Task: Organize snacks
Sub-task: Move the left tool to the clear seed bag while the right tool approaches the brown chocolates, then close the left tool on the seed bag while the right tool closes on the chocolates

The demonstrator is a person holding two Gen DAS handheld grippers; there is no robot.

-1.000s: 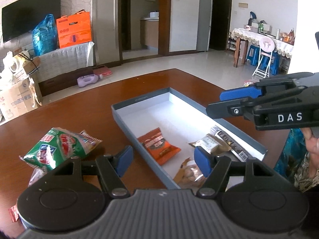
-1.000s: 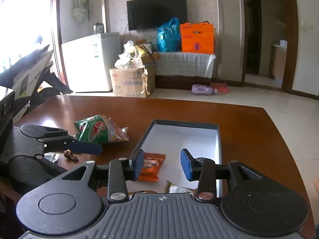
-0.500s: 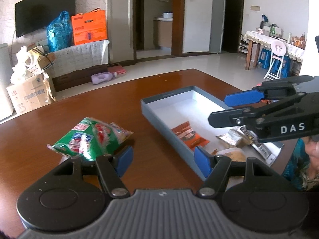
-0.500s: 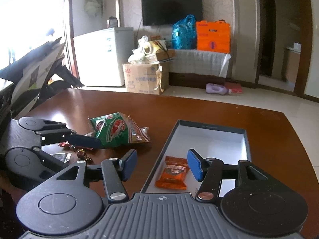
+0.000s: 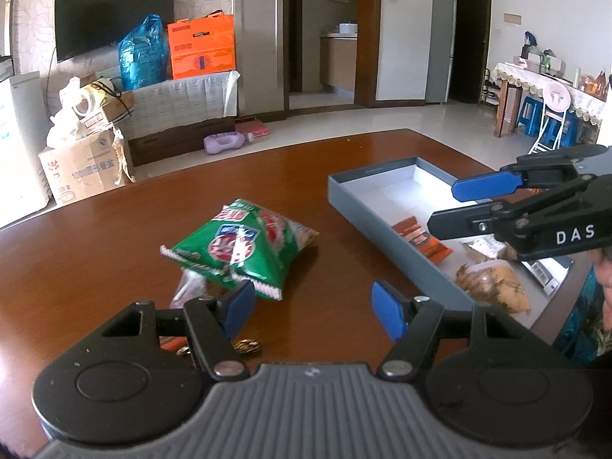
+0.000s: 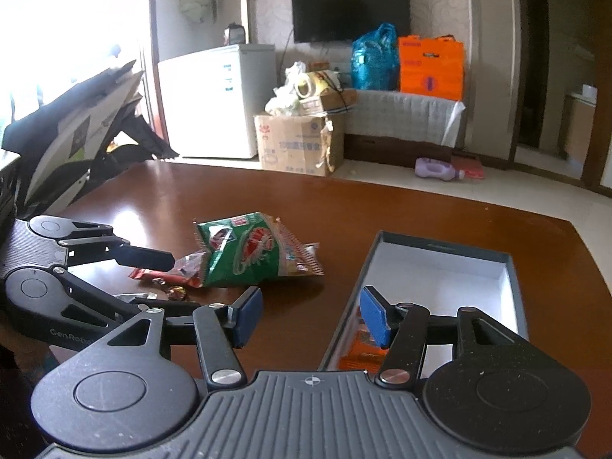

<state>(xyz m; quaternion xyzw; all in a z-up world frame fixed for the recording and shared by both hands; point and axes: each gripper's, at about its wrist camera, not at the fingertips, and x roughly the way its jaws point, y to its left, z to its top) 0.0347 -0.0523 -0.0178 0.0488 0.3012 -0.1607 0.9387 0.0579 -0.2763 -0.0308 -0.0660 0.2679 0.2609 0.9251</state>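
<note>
Grippers both agape, empty, right just widened

Both grippers hover, jaws apart, empty.

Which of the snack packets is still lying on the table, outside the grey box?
The big green snack bag; the orange packet already lies inside the grey box.

The right tongs stand parted and empty over the counter – green bag ahead-left, grey tray right, left tongs beside the bag.
</note>
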